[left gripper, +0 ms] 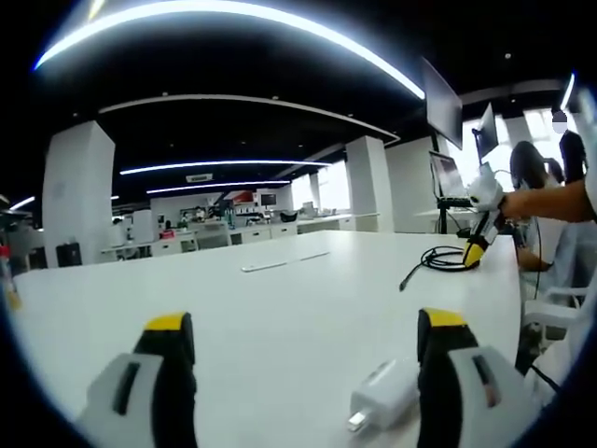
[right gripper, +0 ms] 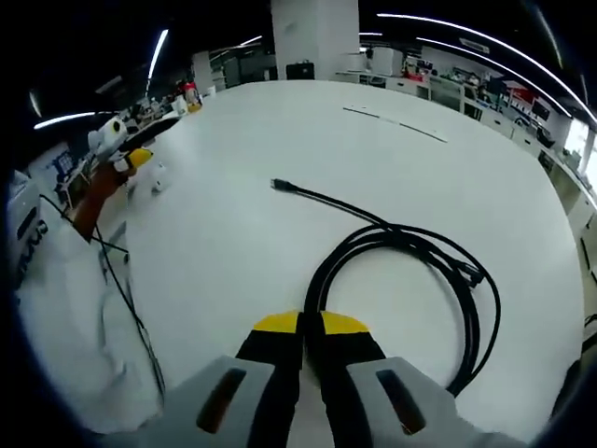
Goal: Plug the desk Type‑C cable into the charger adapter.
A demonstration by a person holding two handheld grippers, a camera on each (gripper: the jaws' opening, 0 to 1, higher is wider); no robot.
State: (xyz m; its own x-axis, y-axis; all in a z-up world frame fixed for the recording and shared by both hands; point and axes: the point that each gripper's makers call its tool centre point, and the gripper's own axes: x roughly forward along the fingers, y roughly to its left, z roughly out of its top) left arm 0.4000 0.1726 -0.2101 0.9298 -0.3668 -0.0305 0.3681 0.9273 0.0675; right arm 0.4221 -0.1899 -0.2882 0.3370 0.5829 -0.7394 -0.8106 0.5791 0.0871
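Left gripper (left gripper: 308, 350) open, low over table (left gripper: 280, 289), adapter (left gripper: 382, 394) lying by right jaw, ready for pickup. Right gripper (right gripper: 312, 324) pinched on coiled cable (right gripper: 410, 257); plug (right gripper: 277, 185) free, pointing away.

My left gripper (left gripper: 308, 341) hangs low over the white table (left gripper: 280, 299), jaws spread wide. Charger adapter (left gripper: 382, 395) lies flat on the table just inside my right-hand jaw, prongs toward me. Far across the table from the adapter: coiled black cable (left gripper: 438, 259), the other gripper (left gripper: 475, 250) touching down at it.
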